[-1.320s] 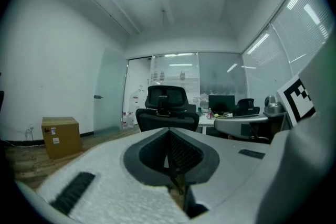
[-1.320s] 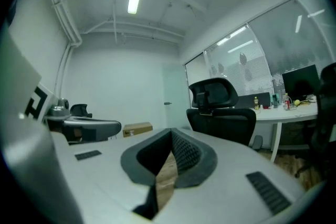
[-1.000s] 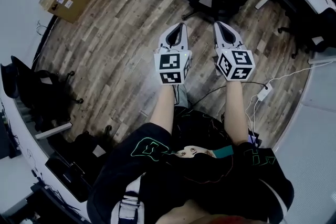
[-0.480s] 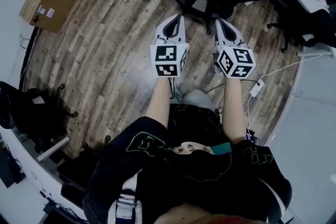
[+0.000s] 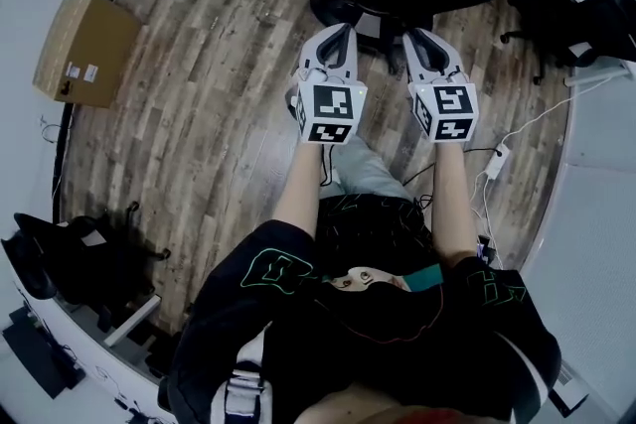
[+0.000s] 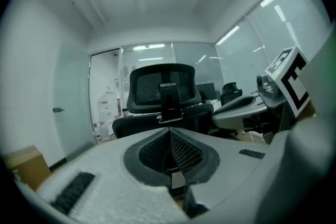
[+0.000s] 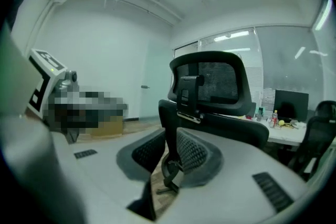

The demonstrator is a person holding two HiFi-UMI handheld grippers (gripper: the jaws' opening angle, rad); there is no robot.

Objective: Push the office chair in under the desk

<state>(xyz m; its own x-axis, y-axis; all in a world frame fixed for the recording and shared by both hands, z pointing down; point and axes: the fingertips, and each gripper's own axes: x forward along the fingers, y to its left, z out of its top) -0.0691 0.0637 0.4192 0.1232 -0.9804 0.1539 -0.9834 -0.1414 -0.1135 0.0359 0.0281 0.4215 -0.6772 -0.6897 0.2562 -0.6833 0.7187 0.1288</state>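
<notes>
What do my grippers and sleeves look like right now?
Both the left gripper and right gripper are pale grey tapered shells with black textured pads, each carrying a white cube of black square markers. The sleeves are black with green line graphics.

Left gripper [image 5: 344, 29] closed — right gripper [image 5: 411, 36] just-parted, empty

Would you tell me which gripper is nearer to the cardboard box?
Left. In the head view the left gripper is right of the box, across the floor. The right gripper lies farther right, beyond it, its jaws having just been opening, nothing between them.
</notes>
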